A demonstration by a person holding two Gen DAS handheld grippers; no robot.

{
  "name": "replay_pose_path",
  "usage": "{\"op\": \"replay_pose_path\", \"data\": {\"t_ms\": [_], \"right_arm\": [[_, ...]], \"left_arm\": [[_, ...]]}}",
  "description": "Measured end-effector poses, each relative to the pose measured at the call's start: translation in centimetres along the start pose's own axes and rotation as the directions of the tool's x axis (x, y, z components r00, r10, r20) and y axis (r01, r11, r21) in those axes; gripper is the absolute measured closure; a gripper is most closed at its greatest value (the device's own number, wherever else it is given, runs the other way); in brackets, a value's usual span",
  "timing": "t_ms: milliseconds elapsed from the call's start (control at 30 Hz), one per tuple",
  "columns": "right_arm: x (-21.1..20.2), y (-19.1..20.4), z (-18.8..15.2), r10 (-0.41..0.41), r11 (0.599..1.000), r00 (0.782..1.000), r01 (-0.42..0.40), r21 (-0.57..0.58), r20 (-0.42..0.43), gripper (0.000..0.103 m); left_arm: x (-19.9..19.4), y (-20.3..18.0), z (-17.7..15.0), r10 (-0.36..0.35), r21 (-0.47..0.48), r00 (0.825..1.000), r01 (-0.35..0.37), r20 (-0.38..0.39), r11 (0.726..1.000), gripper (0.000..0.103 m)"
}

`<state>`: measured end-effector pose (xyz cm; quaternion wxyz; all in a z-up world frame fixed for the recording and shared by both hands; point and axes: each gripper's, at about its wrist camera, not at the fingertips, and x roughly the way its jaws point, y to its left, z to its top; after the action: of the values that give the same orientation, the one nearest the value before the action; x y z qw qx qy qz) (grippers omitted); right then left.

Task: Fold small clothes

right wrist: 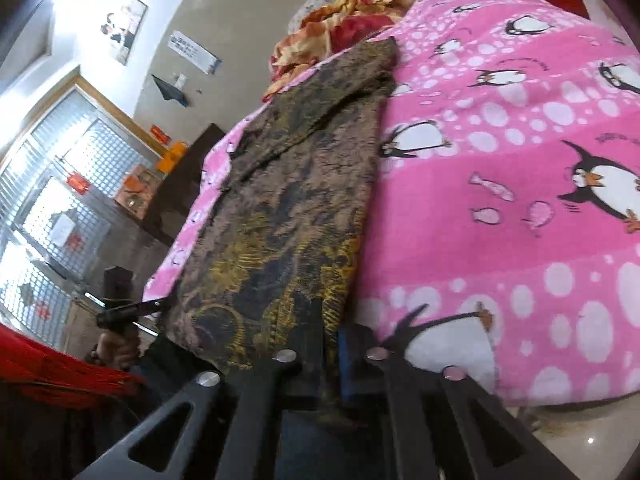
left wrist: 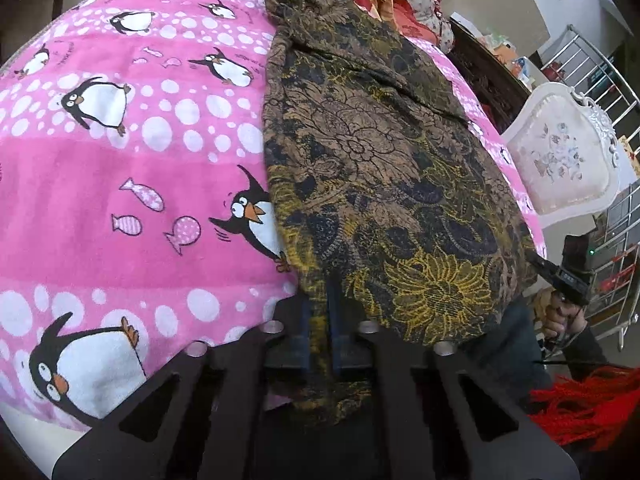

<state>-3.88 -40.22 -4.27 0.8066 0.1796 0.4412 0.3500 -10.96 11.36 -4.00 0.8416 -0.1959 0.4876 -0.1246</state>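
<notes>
While angled down, both fingers [left wrist: 320, 320] [right wrist: 332, 332] pinch the garment's [left wrist: 380, 160] hem.

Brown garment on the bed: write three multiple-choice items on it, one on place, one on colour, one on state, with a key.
1. Where does the brown garment lie?
A. On the pink penguin blanket
B. On the white chair
C. On the floor

2. What colour are the flower outlines near the garment's near edge?
A. Green
B. Yellow
C. White

3. How do the left gripper and the right gripper stand?
A. Both open above the garment
B. Only the left shut on it
C. Both shut on its near edge

Key:
1 A, pink penguin print shows on both sides of the garment.
2 B, a yellow flower is drawn by the near edge.
3 C, each wrist view shows cloth pinched between the blue pads.
</notes>
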Motion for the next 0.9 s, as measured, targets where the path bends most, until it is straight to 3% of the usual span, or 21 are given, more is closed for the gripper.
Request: {"op": "replay_pose_path", "data": {"t_ms": [67, 200, 367, 500, 733, 800, 900], "right_arm": [[-0.7, 1.1, 0.1, -0.003, 0.999, 1.0, 0.004, -0.051, 0.021, 0.099], [-3.6, 2.1, 1.6, 0.074, 0.997, 0.983, -0.068, -0.045, 0.166, 0.1], [-6.5, 5.2, 3.5, 0.151, 0.987, 0.953, -0.129, -0.099, 0.262, 0.1], [-8.3, 8.4, 3.9, 0.18, 0.976, 0.945, -0.136, -0.171, 0.274, 0.1], [-13.3, 10.6, 3.2, 0.168, 0.973, 0.938, -0.109, -0.202, 0.303, 0.1], [-13.7, 10.4, 3.2, 0.151, 0.977, 0.939, -0.094, -0.193, 0.308, 0.1], [-13.0, 8.4, 4.6, 0.116, 0.989, 0.934, -0.078, -0.126, 0.338, 0.1]], "left_arm": [[-0.8, -0.8, 0.1, 0.012, 0.034, 0.999, -0.014, 0.032, 0.999, 0.1], [-3.4, -1.8, 1.1, -0.036, 0.051, 0.992, 0.03, 0.122, 0.998, 0.1], [-7.8, -2.7, 2.4, -0.103, 0.09, 0.966, 0.084, 0.237, 0.992, 0.101], [-11.0, -4.2, 2.0, -0.162, 0.172, 0.951, 0.12, 0.262, 0.978, 0.101], [-14.6, -5.7, 0.5, -0.291, 0.188, 0.923, 0.248, 0.253, 0.95, 0.101], [-14.1, -5.3, 1.2, -0.264, 0.162, 0.926, 0.227, 0.271, 0.96, 0.101], [-11.7, -3.3, 3.3, -0.172, 0.026, 0.942, 0.172, 0.289, 0.985, 0.101]]}}
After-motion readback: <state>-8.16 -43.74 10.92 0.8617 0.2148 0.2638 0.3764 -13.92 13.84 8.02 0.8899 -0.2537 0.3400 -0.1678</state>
